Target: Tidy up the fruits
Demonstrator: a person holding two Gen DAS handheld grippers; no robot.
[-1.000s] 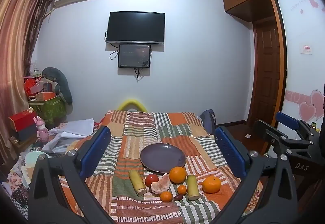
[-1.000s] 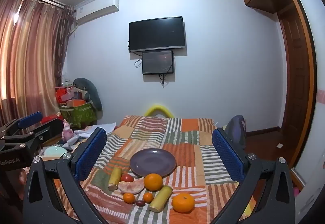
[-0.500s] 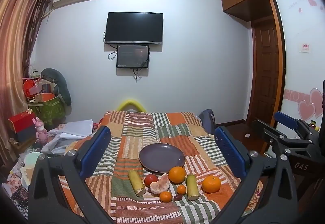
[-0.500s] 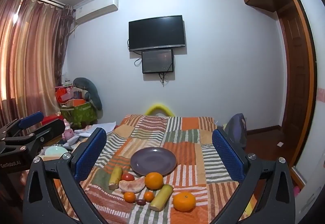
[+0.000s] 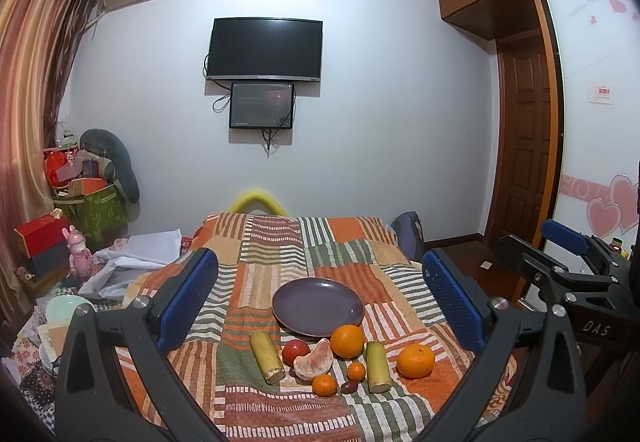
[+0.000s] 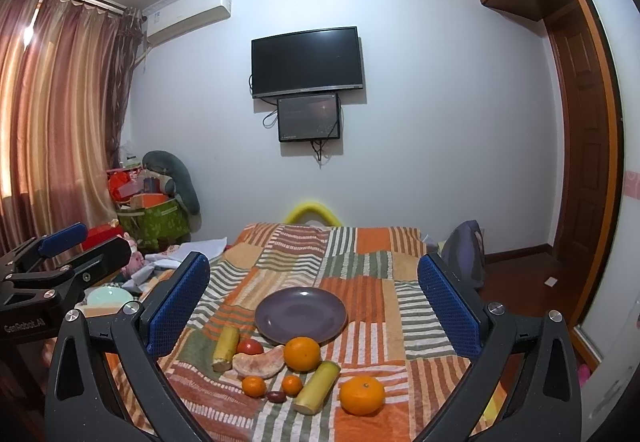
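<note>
Facing a bed covered in a striped patchwork blanket (image 5: 280, 254), two handheld grippers hover above its near end, both well apart from the fruit. The left gripper (image 5: 320, 302) has its blue-padded jaws spread wide and holds nothing. The right gripper (image 6: 314, 302) is likewise spread wide and empty.

An empty purple plate (image 5: 318, 306) lies on the blanket. Just in front of it, nearer the cameras, the fruit sits in a loose cluster. A large orange (image 5: 347, 340) touches the plate's near rim. Beside it are a red tomato (image 5: 295, 351) and a peeled citrus wedge (image 5: 314, 361). Two yellow-green cane-like stalk pieces (image 5: 267, 357) (image 5: 377, 366) flank the group. Two small tangerines (image 5: 324, 384) (image 5: 356, 370) and a tiny dark red fruit (image 5: 349, 386) lie nearest the cameras. A second large orange (image 5: 415, 360) rests alone toward the right side.

The oranges look firm, light and round, so they will likely roll on the soft blanket; gripping across the widest middle should hold best. The peeled wedge and tomato appear soft and easily crushed, calling for a gentle squeeze. The stalk pieces look stiff and are best pinched across their middle. The tiny fruit may slip between pads.

Nothing is on the plate yet, so the organizing appears not yet begun.
</note>
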